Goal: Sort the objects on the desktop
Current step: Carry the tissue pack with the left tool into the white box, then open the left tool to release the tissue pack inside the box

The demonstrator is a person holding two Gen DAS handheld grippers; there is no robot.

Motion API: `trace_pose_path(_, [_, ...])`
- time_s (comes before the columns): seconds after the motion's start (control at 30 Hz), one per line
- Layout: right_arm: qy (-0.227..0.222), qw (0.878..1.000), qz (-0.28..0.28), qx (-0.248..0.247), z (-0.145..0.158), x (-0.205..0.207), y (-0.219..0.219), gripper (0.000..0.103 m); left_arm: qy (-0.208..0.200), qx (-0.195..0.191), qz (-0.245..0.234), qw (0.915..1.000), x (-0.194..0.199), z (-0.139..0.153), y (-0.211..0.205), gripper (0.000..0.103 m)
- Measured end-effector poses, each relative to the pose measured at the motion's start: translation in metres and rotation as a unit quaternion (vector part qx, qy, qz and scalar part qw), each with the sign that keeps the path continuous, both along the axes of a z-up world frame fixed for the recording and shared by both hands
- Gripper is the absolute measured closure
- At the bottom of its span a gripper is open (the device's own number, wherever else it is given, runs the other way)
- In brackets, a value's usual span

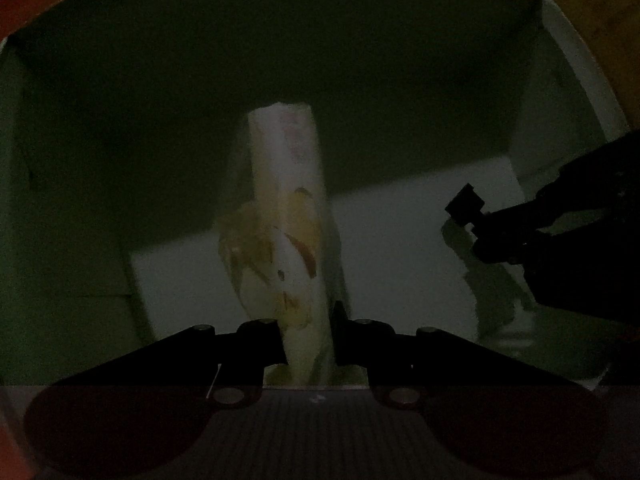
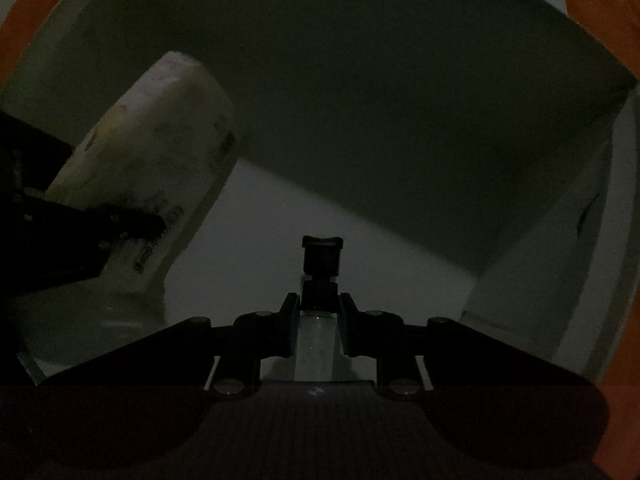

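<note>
Both grippers are down inside a white box [image 1: 420, 240], and the light is dim. My left gripper [image 1: 306, 336] is shut on a white soft packet with yellow and orange print [image 1: 288, 216], held out along the fingers. The packet also shows at the left of the right wrist view [image 2: 152, 152]. My right gripper [image 2: 319, 320] is shut on a small clear bottle with a black spray cap [image 2: 320, 264]. The bottle's cap shows at the right of the left wrist view [image 1: 466, 204], with the right gripper behind it.
The box's white walls [image 2: 540, 260] close in on all sides. An orange surface [image 2: 616, 20] shows outside the rim. The box floor [image 2: 280, 240] between the two grippers is bare.
</note>
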State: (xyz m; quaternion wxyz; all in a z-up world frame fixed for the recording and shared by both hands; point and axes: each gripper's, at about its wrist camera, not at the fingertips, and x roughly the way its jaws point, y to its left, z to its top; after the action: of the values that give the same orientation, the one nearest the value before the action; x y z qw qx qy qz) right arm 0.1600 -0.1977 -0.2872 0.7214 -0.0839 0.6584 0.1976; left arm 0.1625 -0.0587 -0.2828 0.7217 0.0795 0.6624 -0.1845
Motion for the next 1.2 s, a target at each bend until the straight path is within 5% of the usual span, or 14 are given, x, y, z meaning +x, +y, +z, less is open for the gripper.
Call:
trace_pose_path(0.77, [-0.003,1.000,-0.012,-0.017,-0.008,-0.004,-0.005,0.080,0.014,0.002,0.012,0.9998,0.008,-0.009,-0.003,0.088])
trace_pose_path(0.9, [0.007,0.999,-0.036,-0.013,-0.003,0.000,-0.010,0.051,0.004,-0.007,0.023,0.9997,0.007,-0.003,0.000,0.042])
trace_pose_path(1.2, [-0.025,0.996,-0.081,0.038,0.049,0.017,-0.027,0.047,-0.014,-0.066,0.053,0.9963,0.018,0.041,0.007,0.035])
